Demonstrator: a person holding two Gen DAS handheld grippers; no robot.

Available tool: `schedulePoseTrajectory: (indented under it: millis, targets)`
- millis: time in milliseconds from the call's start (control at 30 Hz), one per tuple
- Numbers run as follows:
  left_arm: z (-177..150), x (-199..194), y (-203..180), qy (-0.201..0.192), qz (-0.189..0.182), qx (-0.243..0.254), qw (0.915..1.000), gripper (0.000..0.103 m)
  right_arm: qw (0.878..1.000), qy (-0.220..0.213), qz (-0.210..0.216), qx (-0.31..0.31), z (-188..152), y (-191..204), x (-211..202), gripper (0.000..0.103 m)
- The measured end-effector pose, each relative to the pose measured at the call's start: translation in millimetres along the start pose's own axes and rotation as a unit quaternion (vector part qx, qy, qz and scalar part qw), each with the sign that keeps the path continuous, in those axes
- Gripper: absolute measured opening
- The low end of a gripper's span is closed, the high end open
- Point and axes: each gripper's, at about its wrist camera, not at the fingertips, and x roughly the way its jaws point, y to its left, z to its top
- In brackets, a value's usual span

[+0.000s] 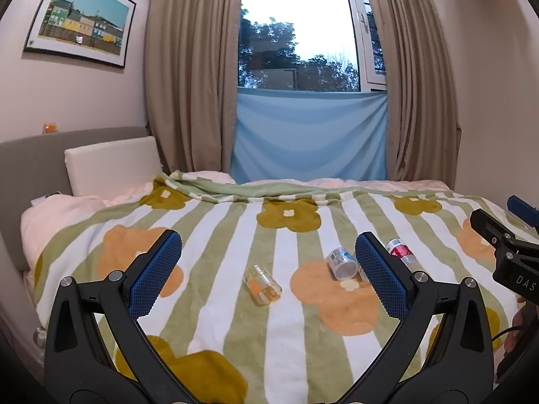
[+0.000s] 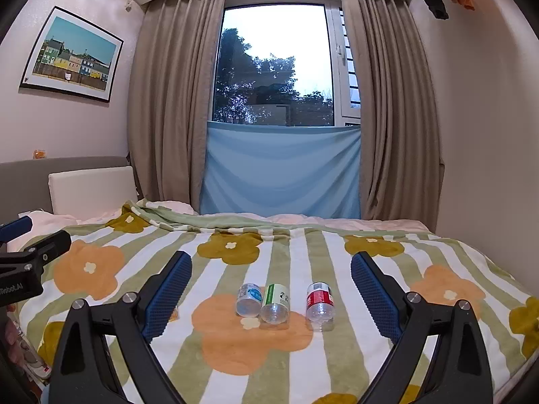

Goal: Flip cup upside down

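Observation:
Several small clear cups lie on their sides on the flowered blanket (image 1: pixel 269 343). In the left wrist view an orange-labelled cup (image 1: pixel 262 284) rests between my left gripper's fingers. A blue-labelled cup (image 1: pixel 342 262) and a red-labelled cup (image 1: pixel 401 250) lie further right, on either side of the right finger. My left gripper (image 1: pixel 269 272) hangs open above the bed. In the right wrist view the blue-labelled cup (image 2: pixel 249 299), a green-labelled cup (image 2: pixel 275 303) and the red-labelled cup (image 2: pixel 319 303) form a row ahead of my right gripper (image 2: pixel 271 289), which is open and holds nothing.
The bed fills the foreground, with a white pillow (image 1: pixel 111 165) and a grey headboard (image 1: pixel 30 155) at the left. Behind it are beige curtains (image 1: pixel 192 84) and a window with a blue cloth (image 1: pixel 310 134). A wall (image 2: pixel 488 151) borders the bed's right side.

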Motion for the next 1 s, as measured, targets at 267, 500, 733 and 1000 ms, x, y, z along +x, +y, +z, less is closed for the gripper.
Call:
schedulePoseTrajectory:
  millis: [267, 500, 733, 1000]
  targets:
    - [-0.4, 0.5, 0.0, 0.001, -0.001, -0.001, 1.0, 0.103, 1.0, 0.002, 0.006, -0.004, -1.3, 3.3, 3.0, 0.095]
    - [-1.6, 1.9, -0.1, 0.003, 0.0, -0.002, 1.0, 0.103, 1.0, 0.006, 0.01, -0.005, -3.0, 4.6, 7.9, 0.094]
    - [-1.3, 1.8, 0.3, 0.003, -0.001, -0.001, 1.0, 0.103, 1.0, 0.003, 0.003, -0.007, -3.1, 5.8, 7.6, 0.095]
    - [-1.1, 1.9, 1.4, 0.005, -0.001, -0.003, 1.0, 0.103, 1.0, 0.004, 0.004, -0.007, -6.5, 8.0, 9.3, 0.095]
